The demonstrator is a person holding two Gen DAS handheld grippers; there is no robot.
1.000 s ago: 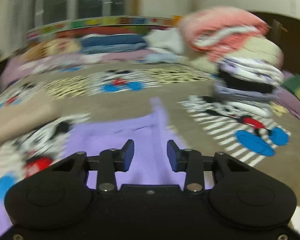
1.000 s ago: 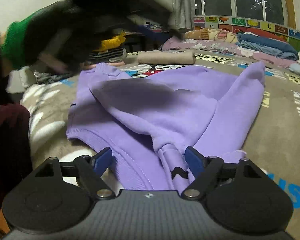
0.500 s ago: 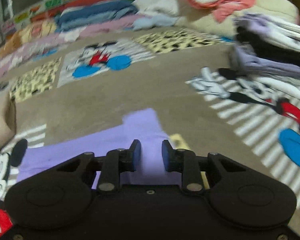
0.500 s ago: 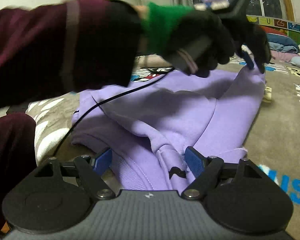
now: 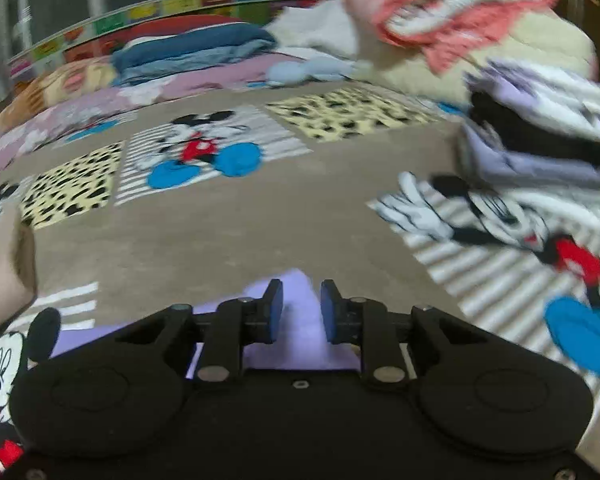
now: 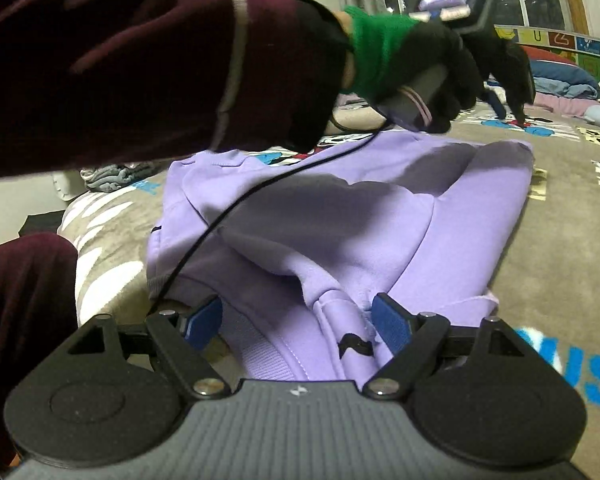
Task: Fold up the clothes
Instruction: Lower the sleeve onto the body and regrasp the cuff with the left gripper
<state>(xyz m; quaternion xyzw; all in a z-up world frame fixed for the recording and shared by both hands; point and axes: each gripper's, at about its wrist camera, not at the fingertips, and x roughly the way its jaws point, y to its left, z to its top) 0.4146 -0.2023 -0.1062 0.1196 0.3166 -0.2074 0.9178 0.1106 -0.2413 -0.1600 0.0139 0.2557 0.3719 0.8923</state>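
Left gripper [image 5: 299,307] closing w/ the far corner of the purple hoodie [image 5: 300,322] between its pads; pinch fully before lifting, fold back toward the body. Bare blanket [image 5: 220,236] ahead, piles at right. Right gripper [image 6: 298,322] spread wide, unclamped, over hoodie's near hem, nothing gripped; free room to the right.
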